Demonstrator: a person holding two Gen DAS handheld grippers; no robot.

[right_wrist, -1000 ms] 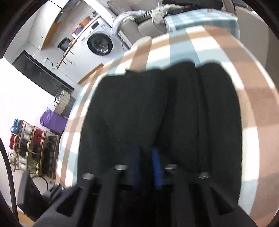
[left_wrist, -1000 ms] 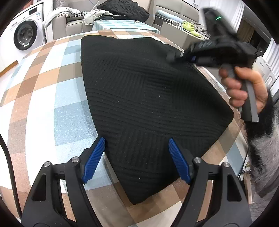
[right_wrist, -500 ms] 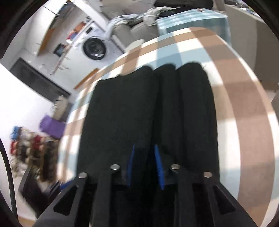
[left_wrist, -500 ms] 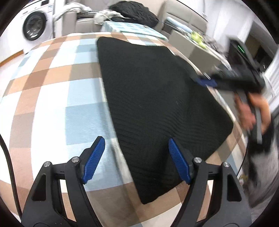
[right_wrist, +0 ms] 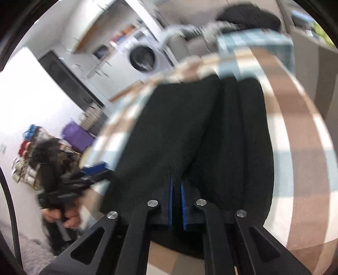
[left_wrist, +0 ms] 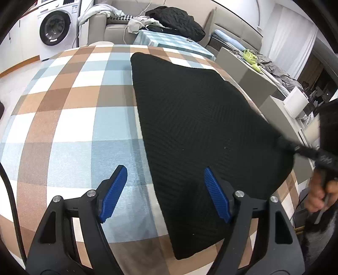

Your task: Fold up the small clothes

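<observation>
A black ribbed knit garment [left_wrist: 196, 118] lies flat on the checked tablecloth [left_wrist: 74, 118]. My left gripper [left_wrist: 164, 190] is open just above the garment's near left edge, one blue pad over the cloth and one over the garment. My right gripper [right_wrist: 177, 190] is shut on the garment's right edge, a fold of black knit [right_wrist: 190, 135] pinched between its blue pads; it shows in the left wrist view [left_wrist: 295, 148] at the garment's right side. The right wrist view is blurred by motion.
A washing machine [left_wrist: 56, 27], a sofa with heaped clothes [left_wrist: 175, 19] and a second checked table [left_wrist: 169, 41] stand beyond the table. Grey boxes [left_wrist: 243, 67] stand off the table's right edge. The other hand and gripper [right_wrist: 69, 182] show at left.
My right gripper has moved along the garment's right edge toward the near corner, still pinching it. My left gripper has shifted left, and more bare tablecloth shows.
</observation>
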